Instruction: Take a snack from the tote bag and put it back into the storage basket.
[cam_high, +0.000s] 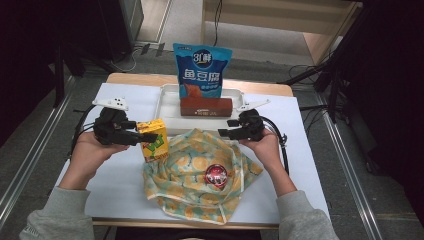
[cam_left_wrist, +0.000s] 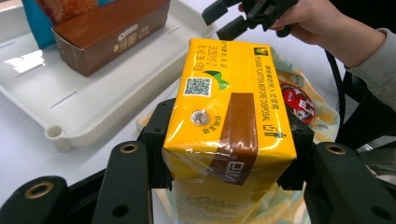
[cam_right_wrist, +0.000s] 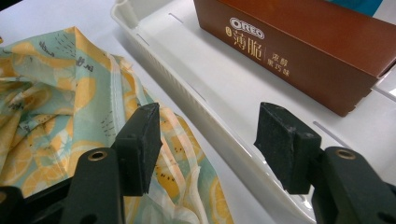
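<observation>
overhead, the left gripper (cam_high: 145, 136) clamps a yellow drink carton (cam_high: 153, 140) at the patterned cloth's (cam_high: 200, 175) ten o'clock edge. up close, its jaws pinch the carton's sides. meanwhile, the right gripper (cam_right_wrist: 205, 140) gapes empty over the white tray's (cam_right_wrist: 196, 88) rim.

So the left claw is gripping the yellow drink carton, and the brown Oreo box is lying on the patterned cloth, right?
Not quite. The Oreo box lies in the white tray, not on the cloth, as the high view shows. The left claw does grip the yellow drink carton.
</observation>
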